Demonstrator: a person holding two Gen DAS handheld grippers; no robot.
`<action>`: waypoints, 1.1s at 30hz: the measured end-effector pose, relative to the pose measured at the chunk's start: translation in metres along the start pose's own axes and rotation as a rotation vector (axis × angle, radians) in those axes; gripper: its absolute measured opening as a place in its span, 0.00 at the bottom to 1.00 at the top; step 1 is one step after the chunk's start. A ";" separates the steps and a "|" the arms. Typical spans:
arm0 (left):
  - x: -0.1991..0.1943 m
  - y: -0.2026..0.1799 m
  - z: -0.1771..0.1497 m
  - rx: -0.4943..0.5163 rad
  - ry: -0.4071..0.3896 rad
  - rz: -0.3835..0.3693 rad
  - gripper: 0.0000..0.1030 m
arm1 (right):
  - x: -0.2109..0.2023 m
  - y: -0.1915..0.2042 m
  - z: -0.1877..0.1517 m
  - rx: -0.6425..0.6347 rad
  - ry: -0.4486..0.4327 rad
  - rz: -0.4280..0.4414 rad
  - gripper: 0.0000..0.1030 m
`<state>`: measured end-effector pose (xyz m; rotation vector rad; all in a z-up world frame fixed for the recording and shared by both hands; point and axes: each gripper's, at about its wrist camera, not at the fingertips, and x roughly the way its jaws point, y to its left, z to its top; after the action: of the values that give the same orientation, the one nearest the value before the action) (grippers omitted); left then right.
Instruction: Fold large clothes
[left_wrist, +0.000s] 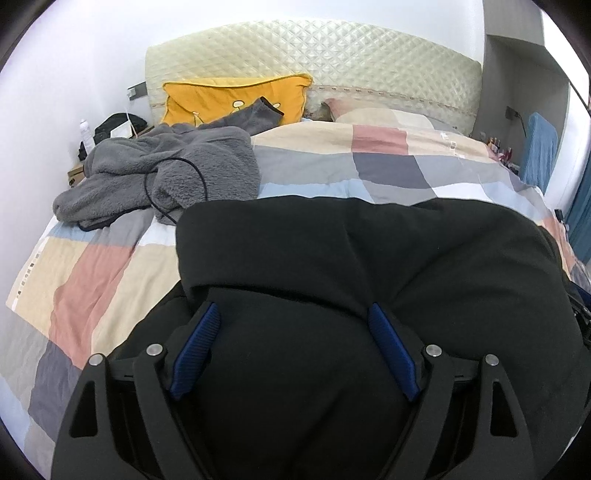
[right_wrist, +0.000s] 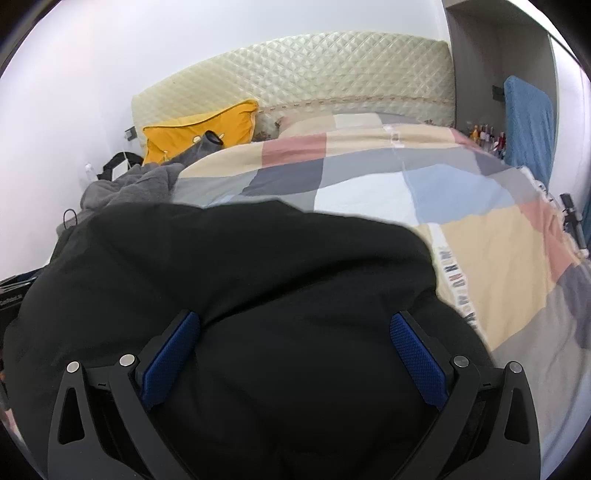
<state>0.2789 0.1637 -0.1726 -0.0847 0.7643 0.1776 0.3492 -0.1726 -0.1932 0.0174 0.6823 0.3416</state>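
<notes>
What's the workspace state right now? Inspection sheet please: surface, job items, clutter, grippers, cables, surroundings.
Surface: bed with a patchwork checked duvet, lightly wrinkled.
Job's things: large black fabric garment bunched at the near edge of the bed, folded over itself; crumpled grey fleece garment lying at the far left.
Clutter: yellow cushion against the cream quilted headboard.
Grippers: left gripper and right gripper both open, blue pads either side of black fabric, not clamped.
Cables: thin black cable looped over the grey fleece.
Surroundings: clear bottle on the left nightstand; blue fabric panel at right; white walls.
</notes>
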 end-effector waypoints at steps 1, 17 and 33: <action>-0.003 0.001 0.001 -0.010 0.003 -0.001 0.81 | -0.005 0.000 0.002 0.001 -0.009 -0.004 1.00; -0.123 -0.003 0.029 -0.025 -0.097 -0.024 0.91 | -0.124 0.033 0.046 0.051 -0.150 0.038 1.00; -0.343 -0.038 0.028 0.061 -0.358 -0.172 1.00 | -0.350 0.109 0.060 -0.082 -0.461 0.092 1.00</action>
<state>0.0627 0.0859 0.0860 -0.0582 0.4025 0.0041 0.1002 -0.1741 0.0830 0.0480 0.2105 0.4363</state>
